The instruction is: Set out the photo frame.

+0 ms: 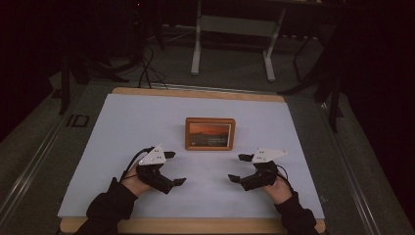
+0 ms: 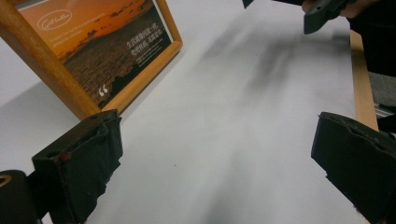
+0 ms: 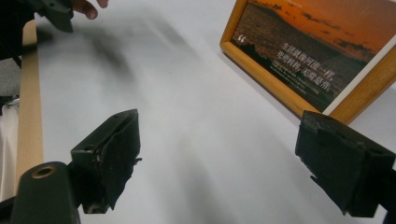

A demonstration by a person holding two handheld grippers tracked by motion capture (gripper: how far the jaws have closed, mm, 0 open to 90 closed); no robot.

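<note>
Wood-framed sunset photo (image 1: 210,133) stands upright; each hand-held gripper (image 1: 171,168) (image 1: 243,168) gapes wide, empty.

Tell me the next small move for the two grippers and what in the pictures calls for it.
Probably ease both grippers forward toward the picture frame. The left gripper and right gripper both stand open and hold nothing, short of the frame on its near side, one to each side. The frame stands at the middle of the white table cover, untouched.
</note>
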